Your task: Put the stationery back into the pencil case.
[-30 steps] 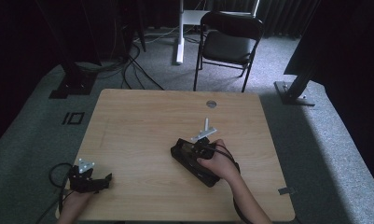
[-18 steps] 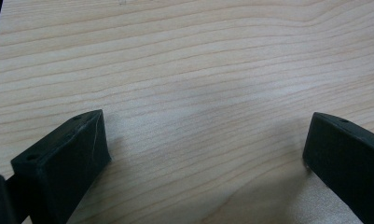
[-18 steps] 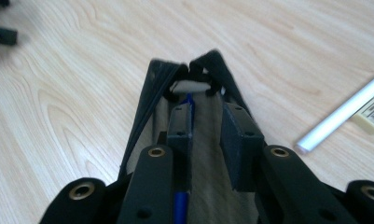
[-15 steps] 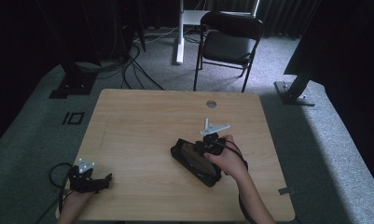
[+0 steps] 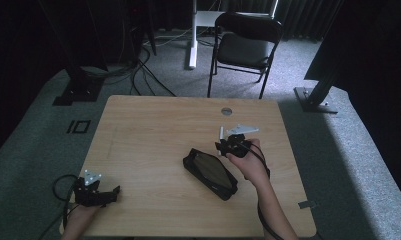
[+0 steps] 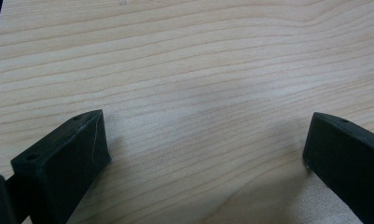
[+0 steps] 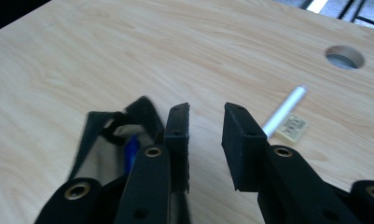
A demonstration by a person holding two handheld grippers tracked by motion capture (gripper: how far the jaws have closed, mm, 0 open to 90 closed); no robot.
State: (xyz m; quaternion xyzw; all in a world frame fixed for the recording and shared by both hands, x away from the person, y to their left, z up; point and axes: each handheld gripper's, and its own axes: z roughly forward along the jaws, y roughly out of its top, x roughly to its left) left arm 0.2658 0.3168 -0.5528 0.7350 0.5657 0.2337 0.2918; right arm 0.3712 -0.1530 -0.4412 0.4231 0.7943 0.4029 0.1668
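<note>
Soft black pouch (image 5: 211,173), maybe fabric, w/ blue pen (image 7: 130,150) inside.

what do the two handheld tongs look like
Both tongs, left and right, are black, each topped by a grey three-cornered plate, with a black cable trailing back along the forearm. The jaws are blocky black bars with flat faces; the right pair shows brass-ringed screw holes. No sleeves are visible on the forearms.

Wooden table (image 5: 153,130) w/ round cable hole (image 7: 344,57) carried a black pouch (image 7: 111,140), lying open left of the right jaws. White stick (image 7: 284,111) & small eraser (image 7: 292,128) lay just right of them, touching each other.
</note>
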